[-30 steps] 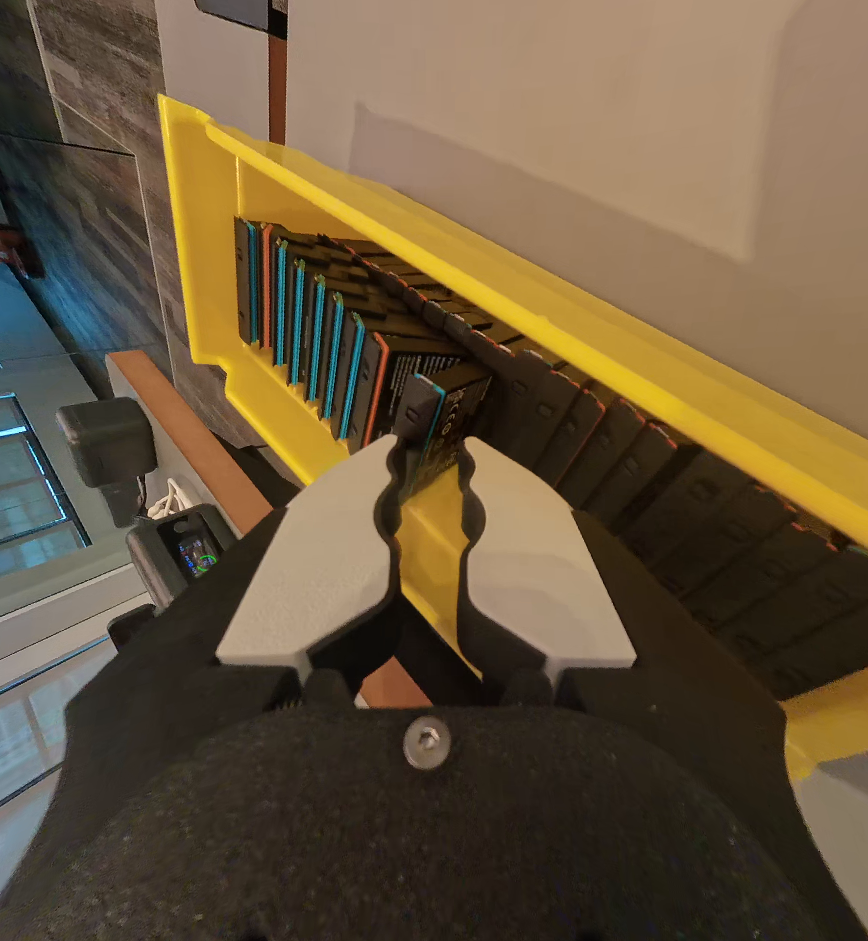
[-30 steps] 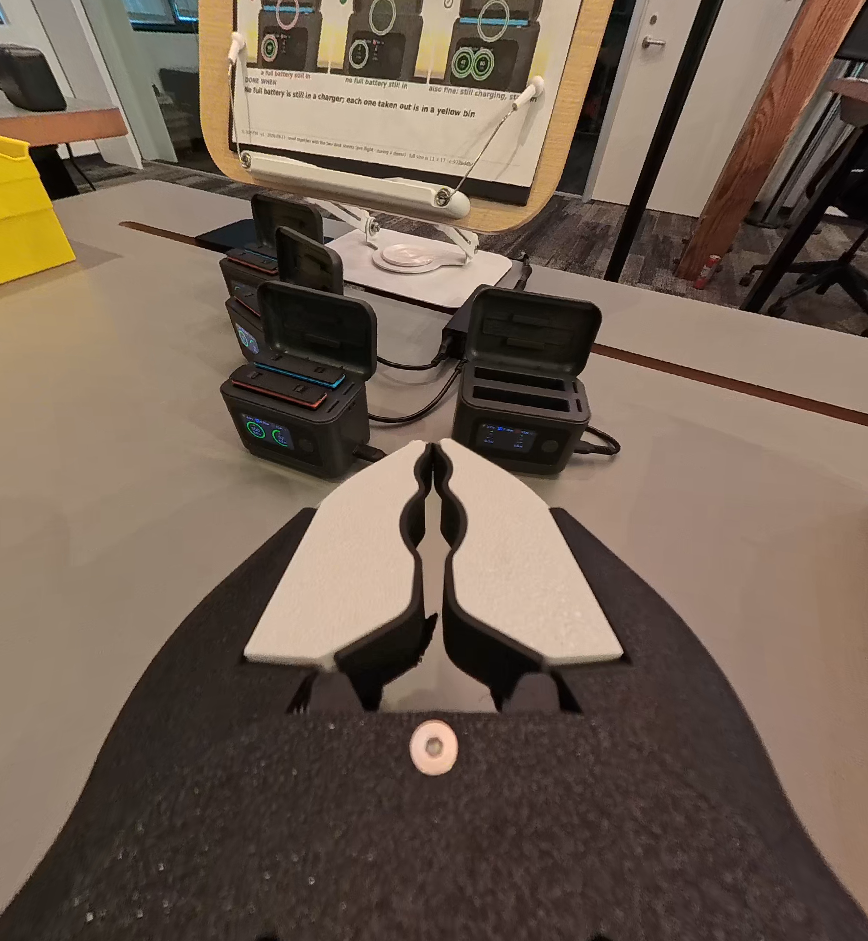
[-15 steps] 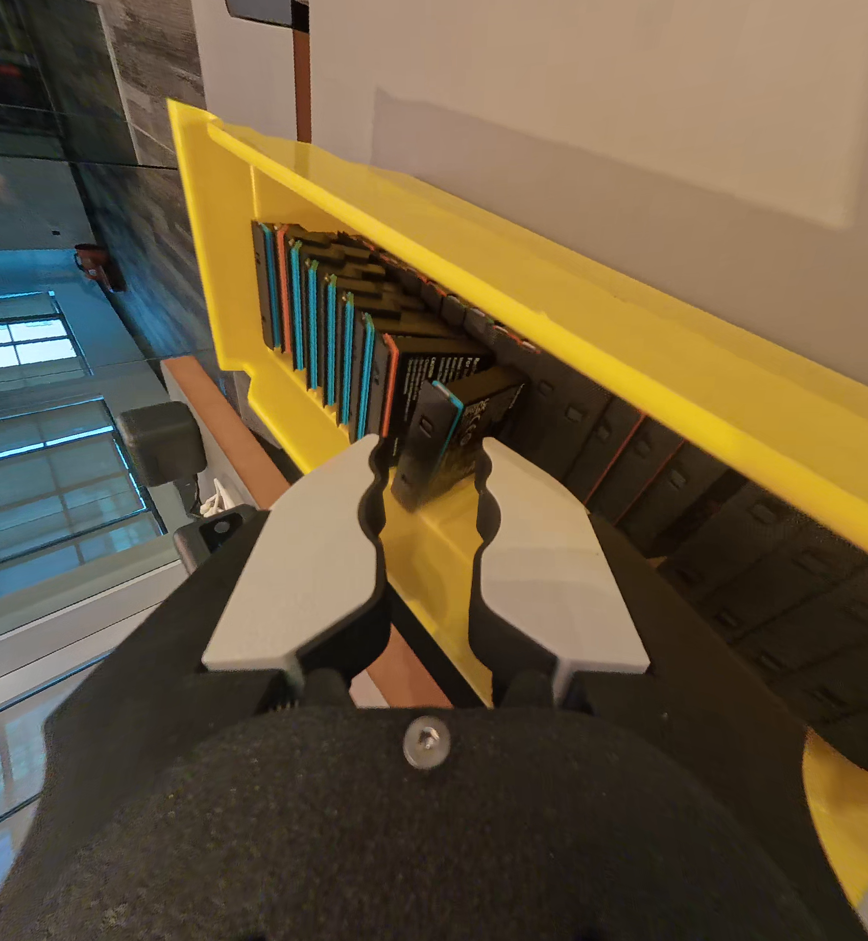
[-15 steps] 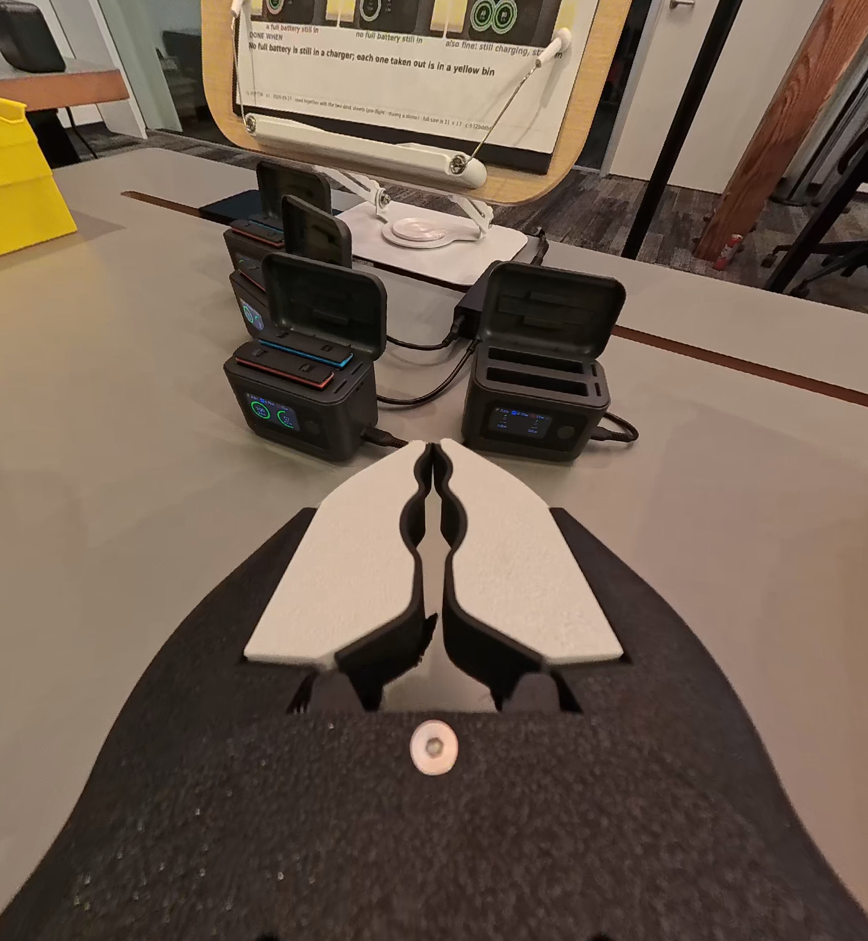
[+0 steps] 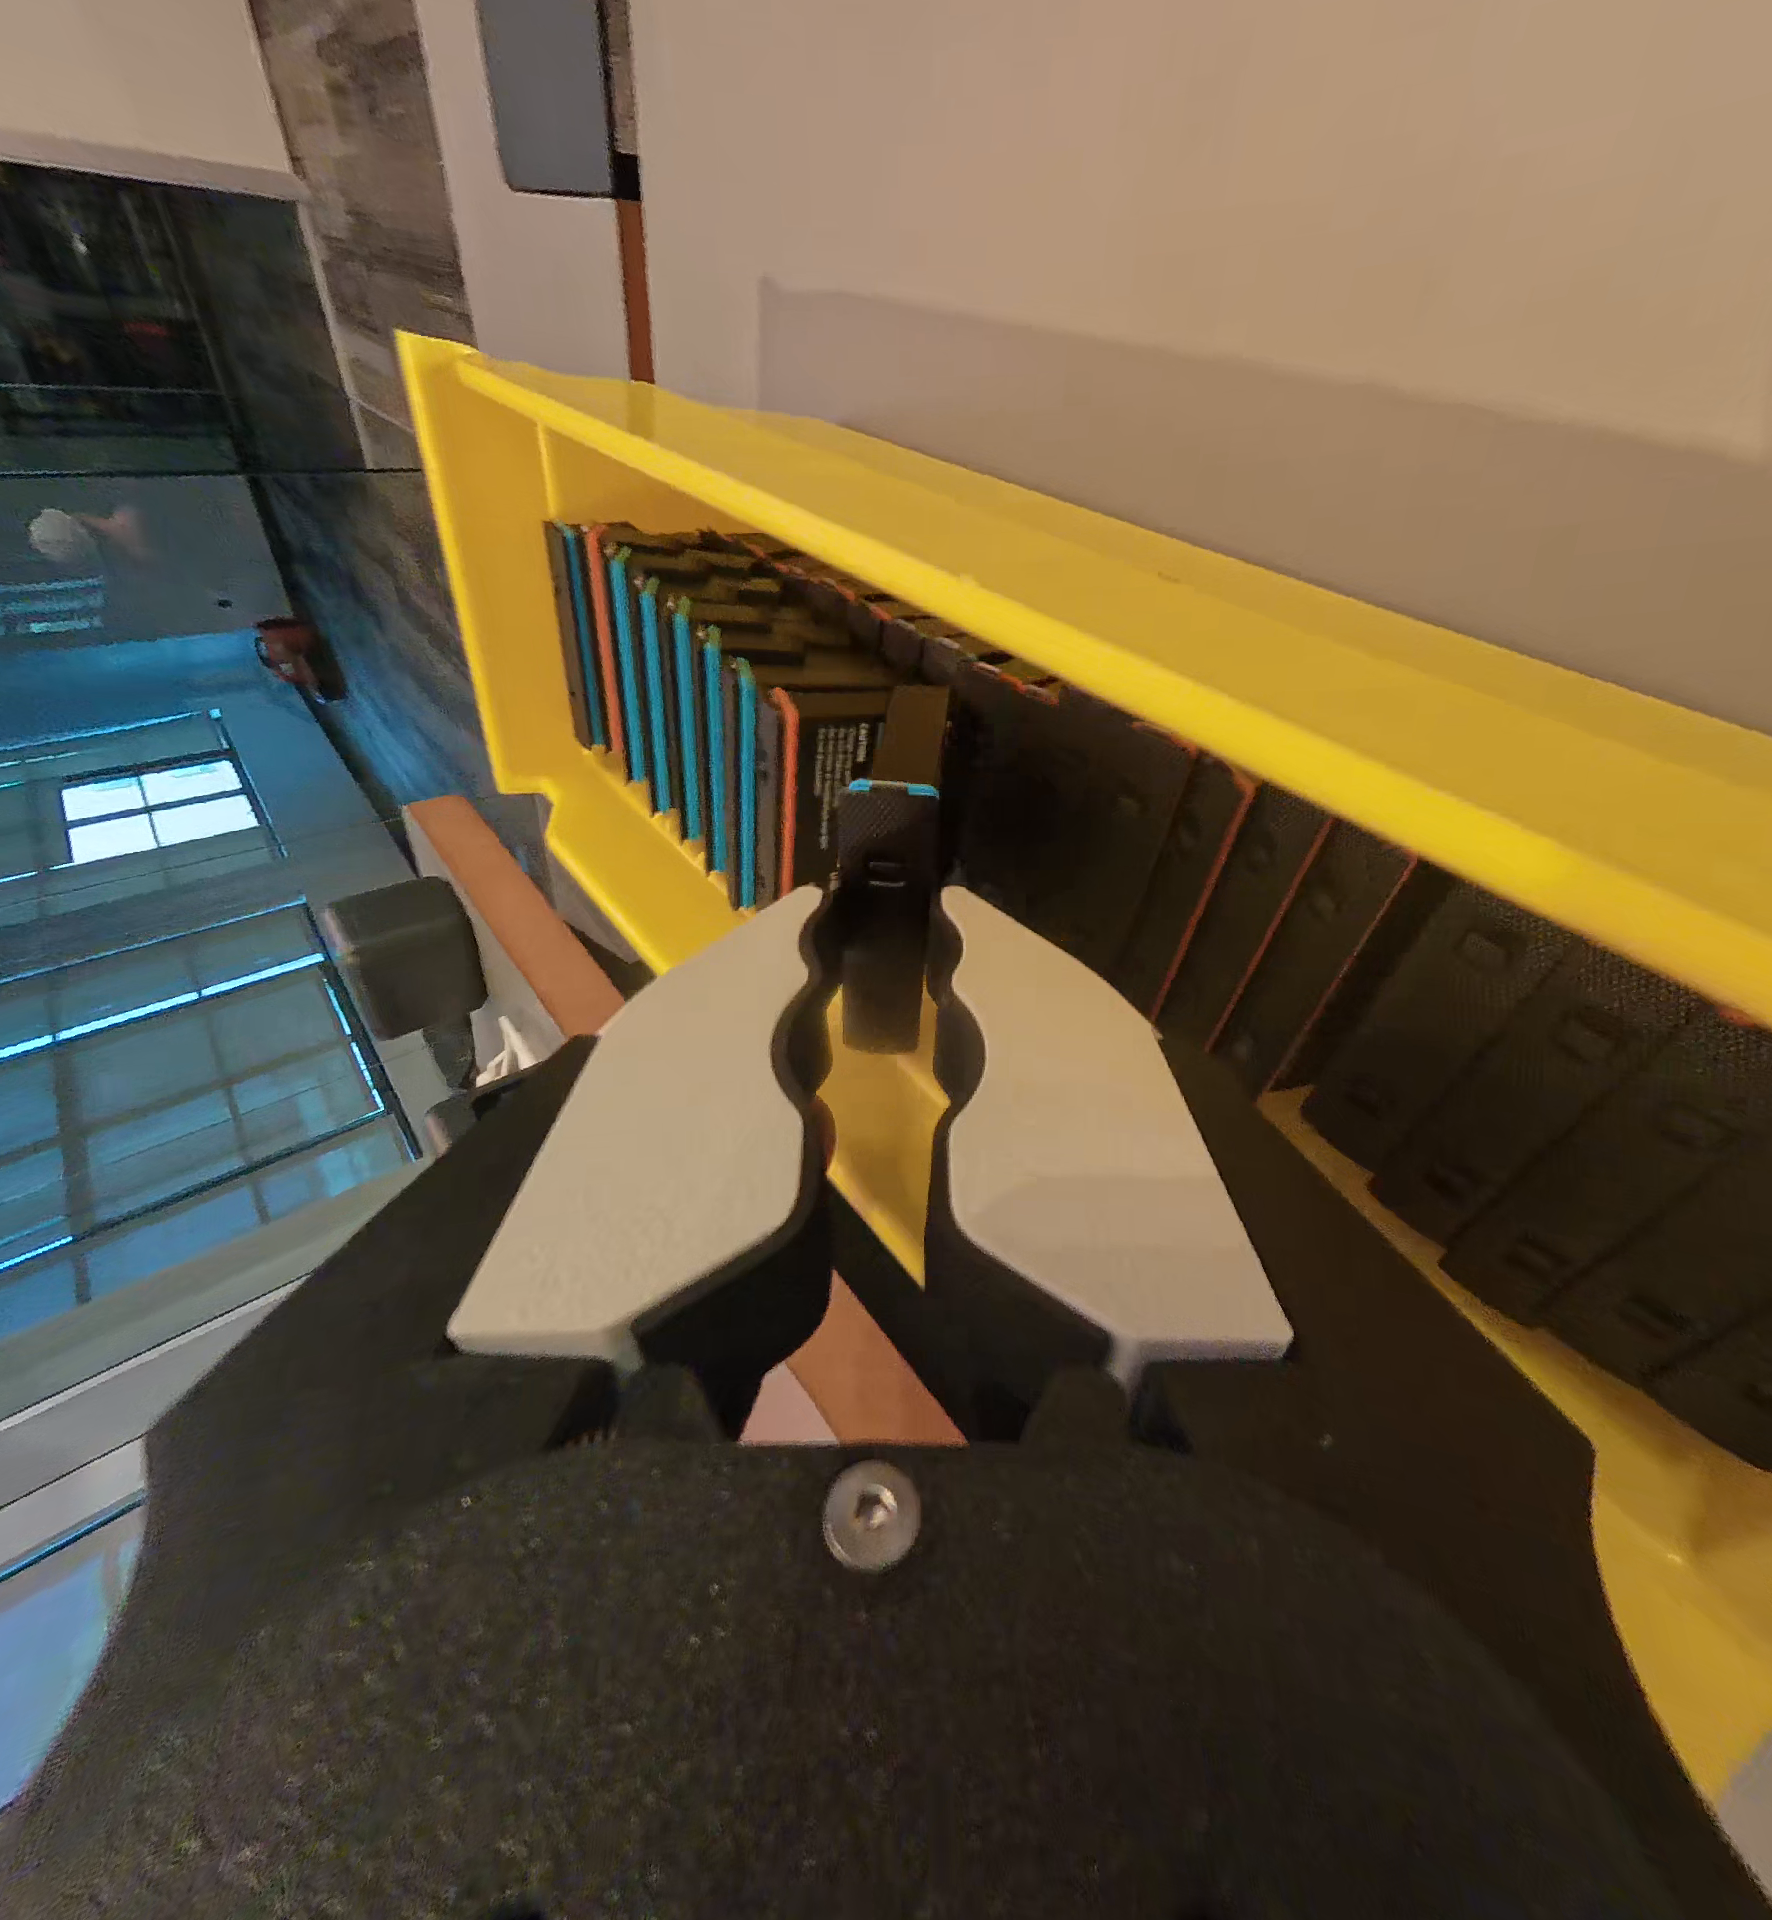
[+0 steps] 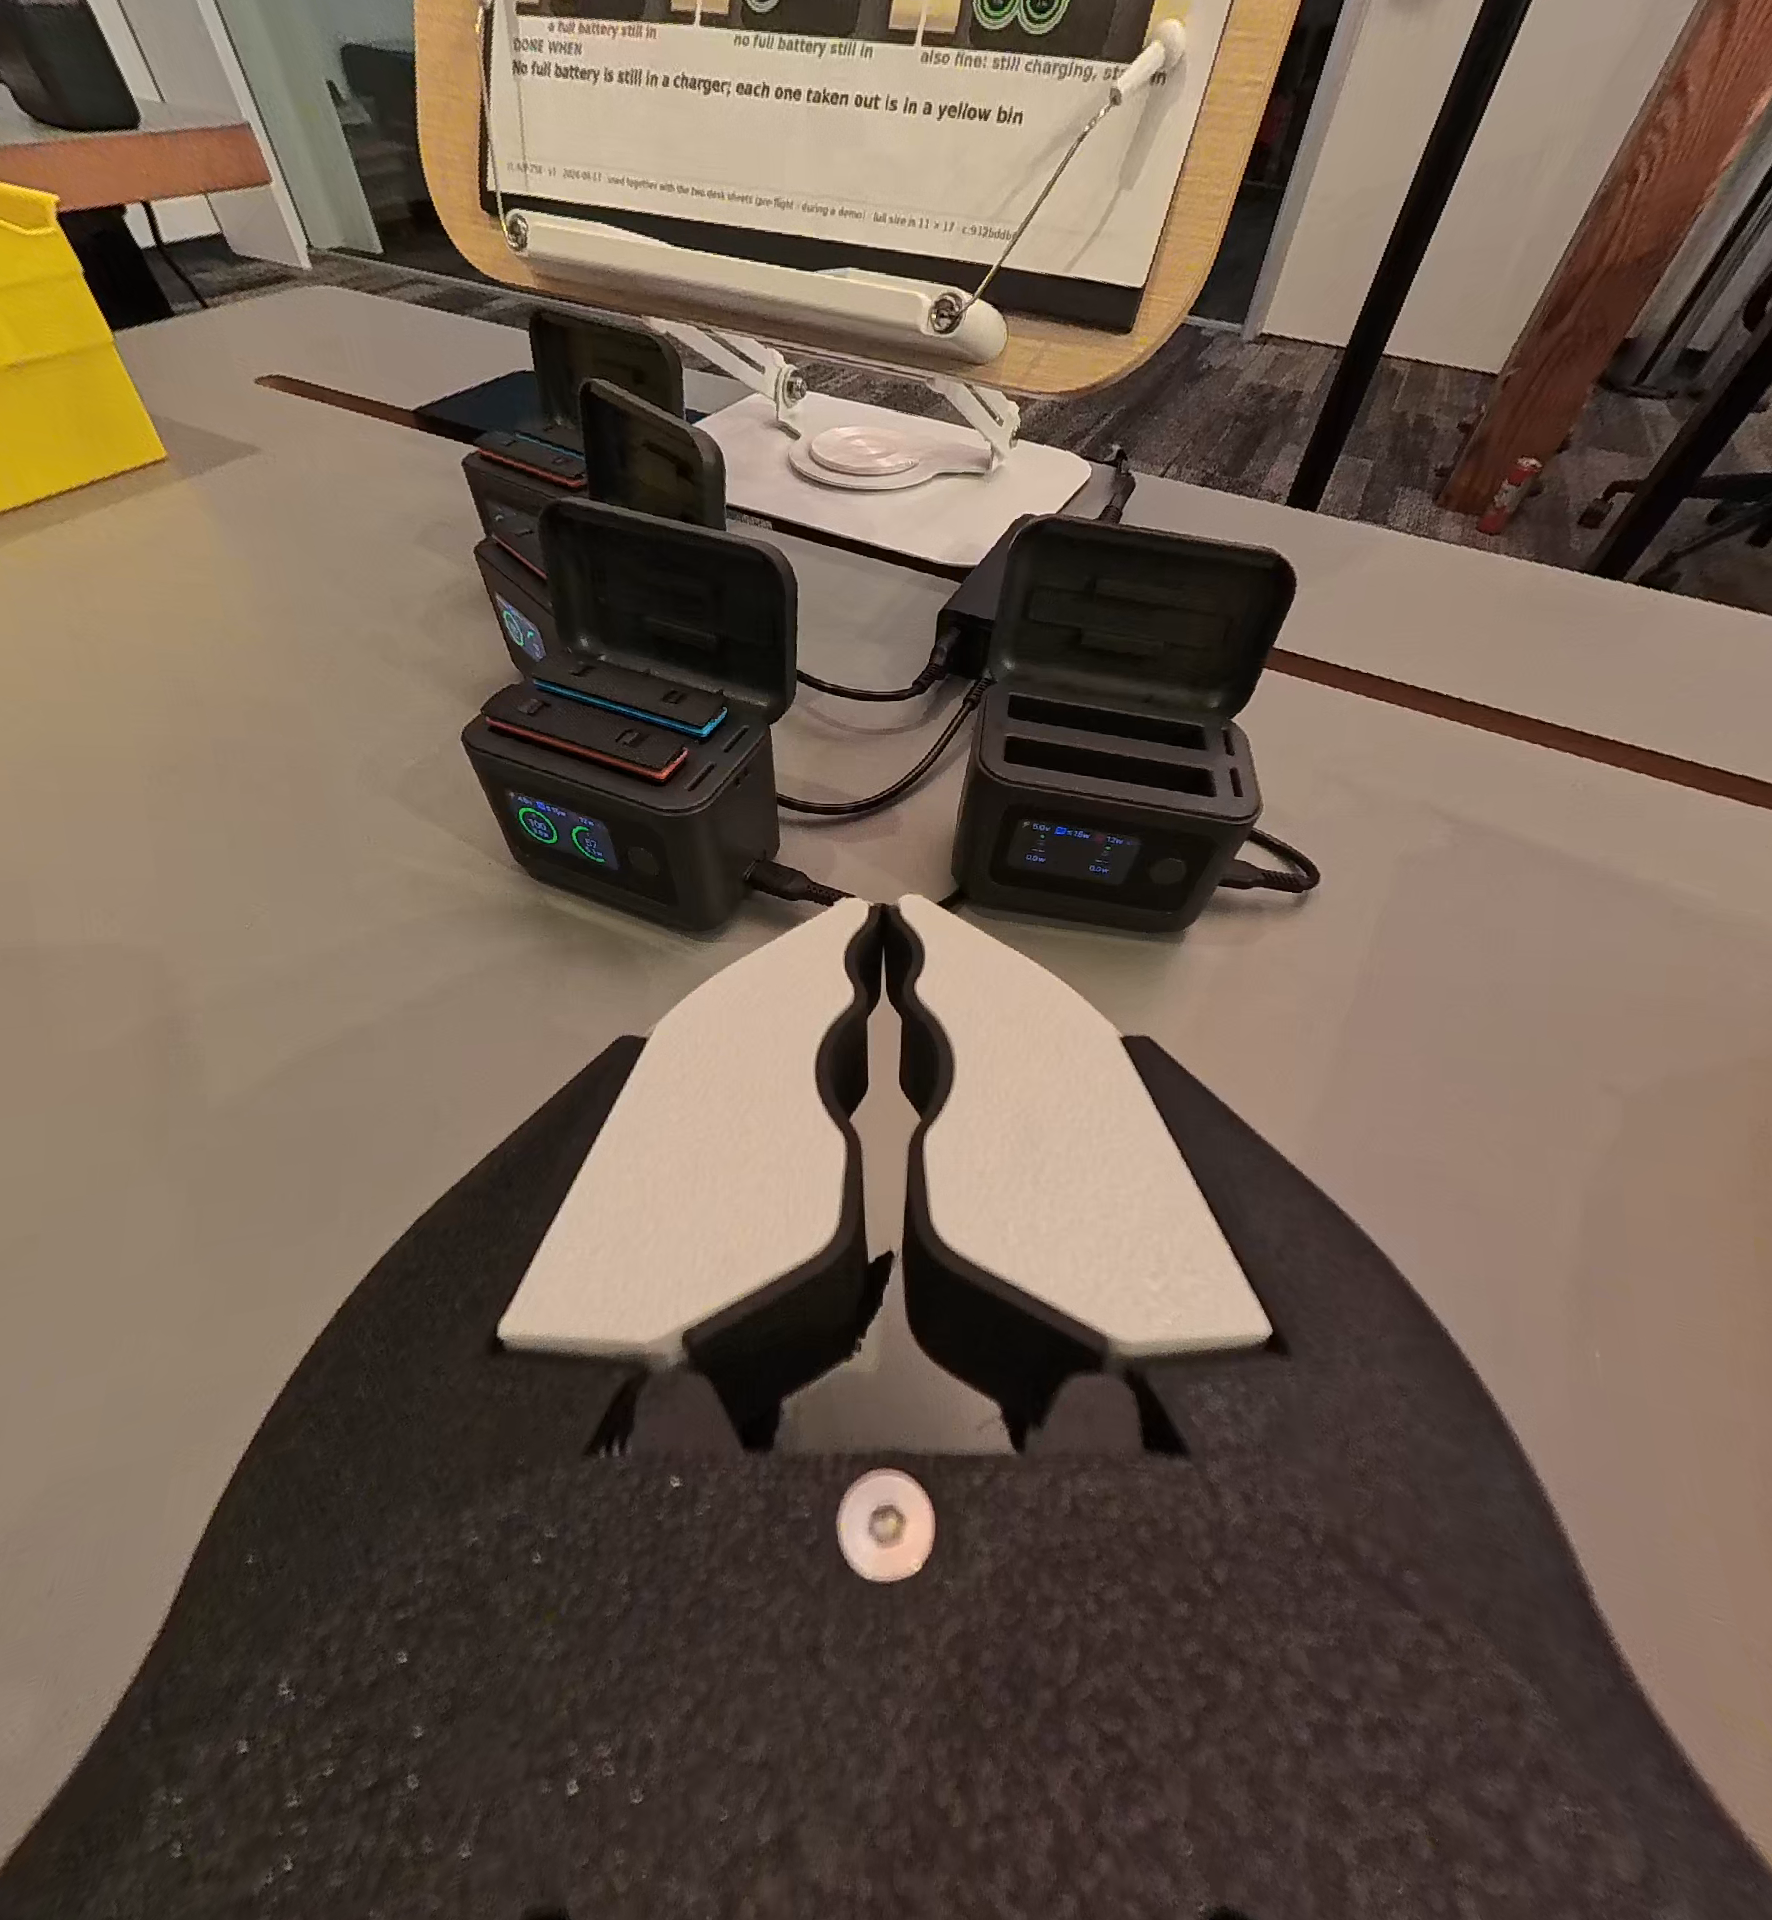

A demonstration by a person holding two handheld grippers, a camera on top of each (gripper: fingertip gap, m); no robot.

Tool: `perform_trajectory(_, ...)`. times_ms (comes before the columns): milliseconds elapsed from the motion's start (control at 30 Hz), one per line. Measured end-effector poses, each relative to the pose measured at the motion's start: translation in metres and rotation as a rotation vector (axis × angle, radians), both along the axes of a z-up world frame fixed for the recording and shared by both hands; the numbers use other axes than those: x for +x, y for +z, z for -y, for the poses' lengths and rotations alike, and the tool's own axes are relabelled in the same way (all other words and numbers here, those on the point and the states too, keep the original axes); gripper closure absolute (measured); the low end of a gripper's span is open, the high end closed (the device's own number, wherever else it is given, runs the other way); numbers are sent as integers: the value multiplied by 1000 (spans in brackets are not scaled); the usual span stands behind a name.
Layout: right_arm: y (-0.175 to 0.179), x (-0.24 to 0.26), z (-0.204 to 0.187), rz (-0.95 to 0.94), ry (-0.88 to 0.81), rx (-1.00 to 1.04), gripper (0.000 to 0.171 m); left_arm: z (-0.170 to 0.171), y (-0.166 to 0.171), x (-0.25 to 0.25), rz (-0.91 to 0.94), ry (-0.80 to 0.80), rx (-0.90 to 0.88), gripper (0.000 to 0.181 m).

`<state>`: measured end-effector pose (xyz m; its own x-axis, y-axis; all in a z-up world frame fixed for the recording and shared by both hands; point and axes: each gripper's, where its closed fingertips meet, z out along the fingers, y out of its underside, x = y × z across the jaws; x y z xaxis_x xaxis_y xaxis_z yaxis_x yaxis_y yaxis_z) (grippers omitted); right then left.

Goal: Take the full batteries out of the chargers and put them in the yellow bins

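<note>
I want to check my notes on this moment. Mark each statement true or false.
1. The right hand-held gripper is shut and holds nothing. True.
2. The near right charger holds two batteries. False: its slots are empty. The near left charger holds two.
3. A blue-edged battery sits between the fingers of the left hand-held gripper, at the yellow bin. True.
4. The yellow bin is empty. False: rows of stored batteries fill much of it.
5. The chargers' lids are closed. False: the lids in view stand open.
</note>
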<state>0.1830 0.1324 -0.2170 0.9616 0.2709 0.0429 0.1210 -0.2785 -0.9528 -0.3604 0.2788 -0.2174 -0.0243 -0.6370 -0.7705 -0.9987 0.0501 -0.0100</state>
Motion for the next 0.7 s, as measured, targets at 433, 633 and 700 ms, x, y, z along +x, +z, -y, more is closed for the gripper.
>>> perform_trajectory(433,27,-41,15,93,201,162,170,55,91,123,371,-209,155,166)
perform_trajectory(633,25,-87,40,276,446,227,153,119,62,241,487,-441,-36,166)
perform_trajectory(700,21,-100,48,330,520,237,136,137,48,275,502,-507,-85,166)
